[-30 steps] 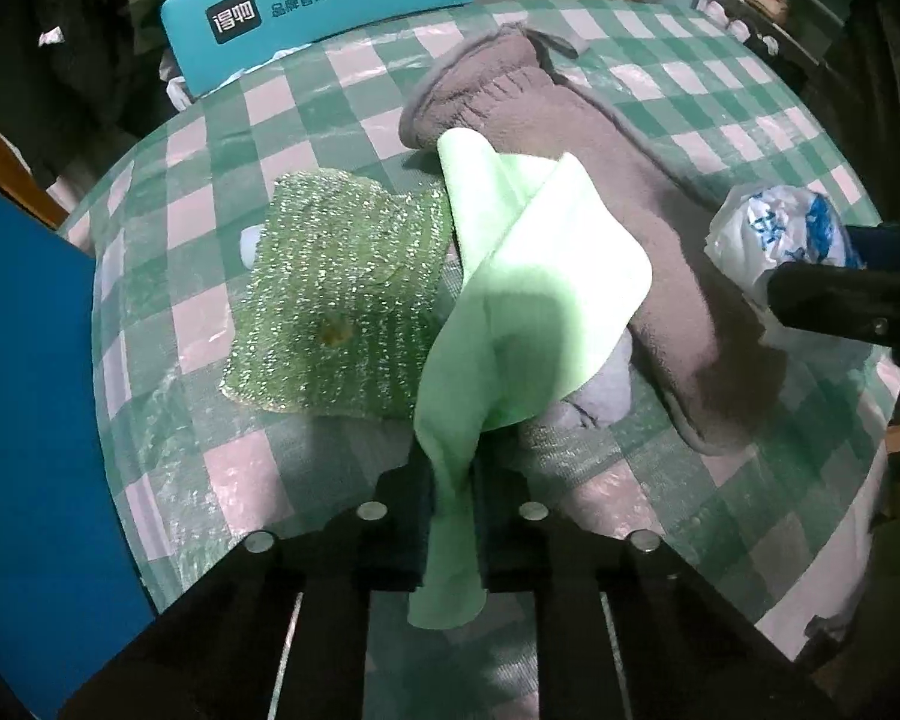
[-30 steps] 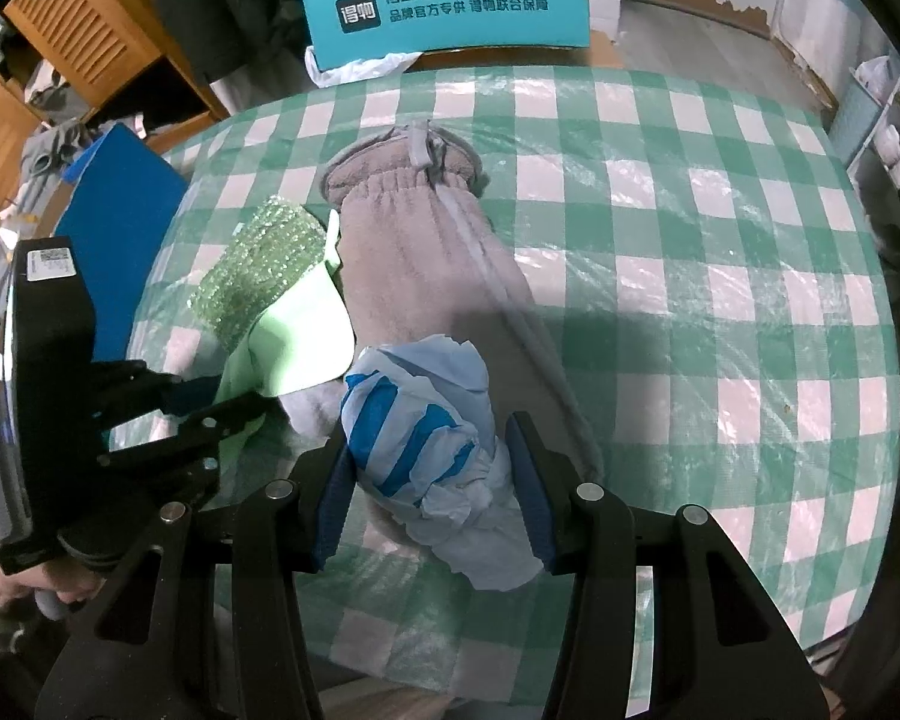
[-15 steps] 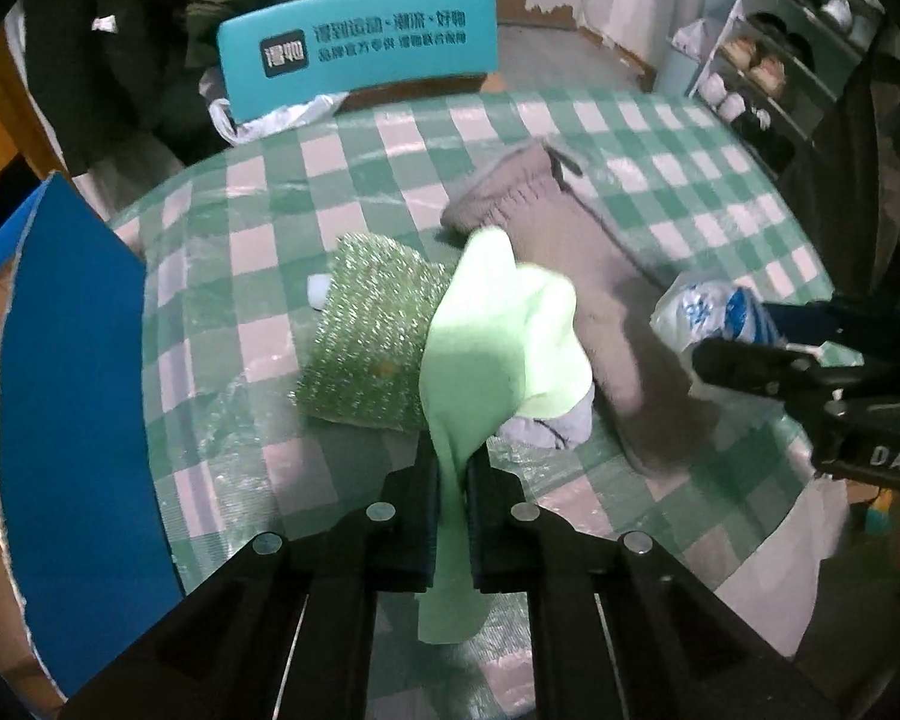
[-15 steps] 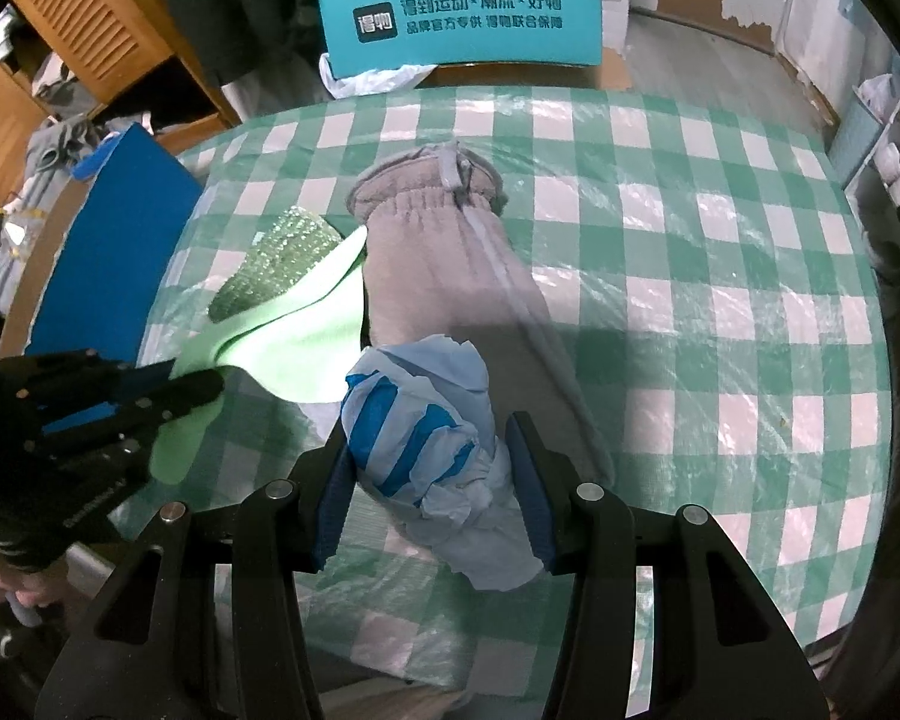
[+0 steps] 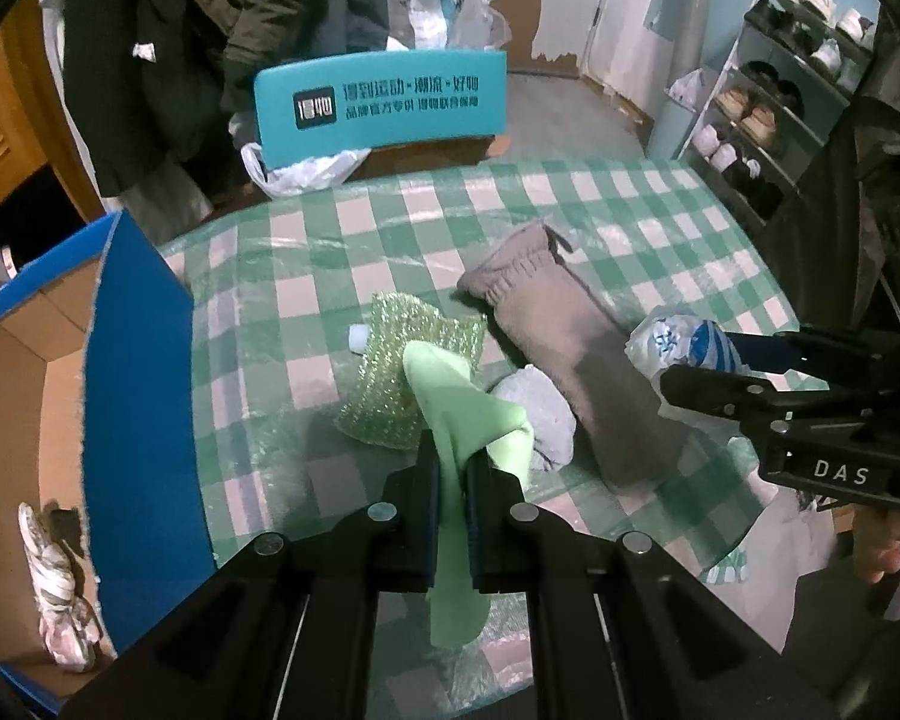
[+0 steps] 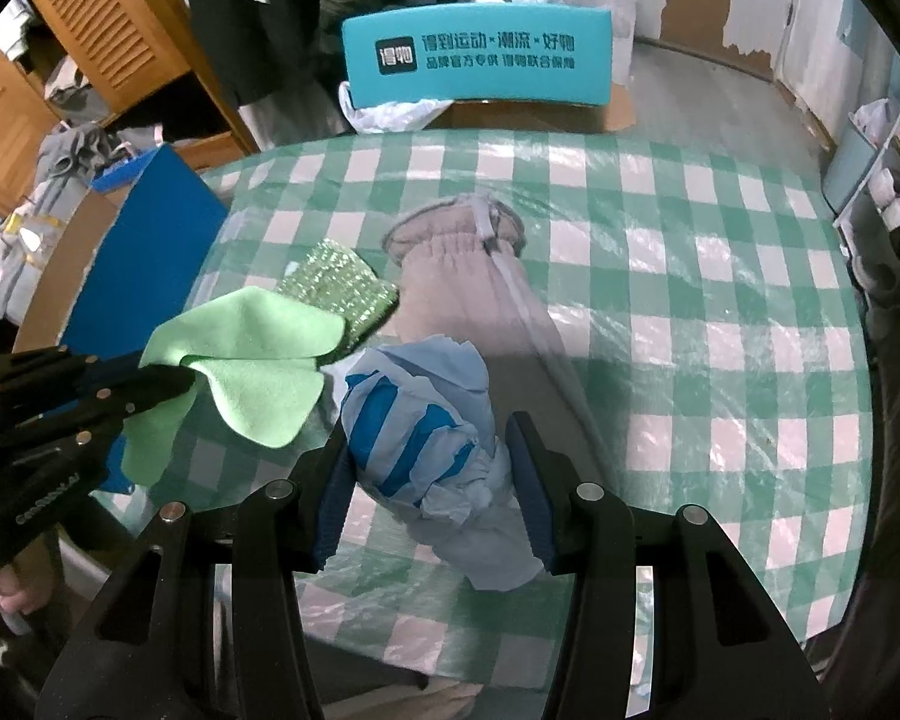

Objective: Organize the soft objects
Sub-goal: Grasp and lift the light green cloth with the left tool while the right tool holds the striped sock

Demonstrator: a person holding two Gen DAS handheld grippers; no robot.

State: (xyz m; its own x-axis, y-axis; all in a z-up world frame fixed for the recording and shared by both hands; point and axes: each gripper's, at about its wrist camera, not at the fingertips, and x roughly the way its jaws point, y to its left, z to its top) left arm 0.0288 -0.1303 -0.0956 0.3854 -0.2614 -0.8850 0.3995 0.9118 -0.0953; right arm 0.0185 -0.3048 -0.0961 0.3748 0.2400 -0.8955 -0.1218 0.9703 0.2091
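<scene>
Left wrist view: left gripper (image 5: 450,468) clamping light-green cloth (image 5: 459,414), right gripper (image 6: 429,468) hugging blue-striped wad (image 6: 420,420), both lifted off checked surface (image 6: 690,300); brown mitten (image 5: 564,348), glittery green scourer (image 5: 408,372) left unsorted beside cardboard box (image 5: 24,396).

Worktop (image 6: 720,312): glossy clear plastic film, wrinkled, over green-white check cloth. Green cloth (image 5: 456,420): matt, smooth microfibre. Scrub pad (image 5: 402,372), frame centre: sparkly, rough mesh. Grey garment (image 6: 468,276): soft, fuzzy knit. Blue-white bundle (image 6: 426,438): thin, crinkled, papery. Box (image 5: 36,372), left: matt cardboard w/ blue face.
</scene>
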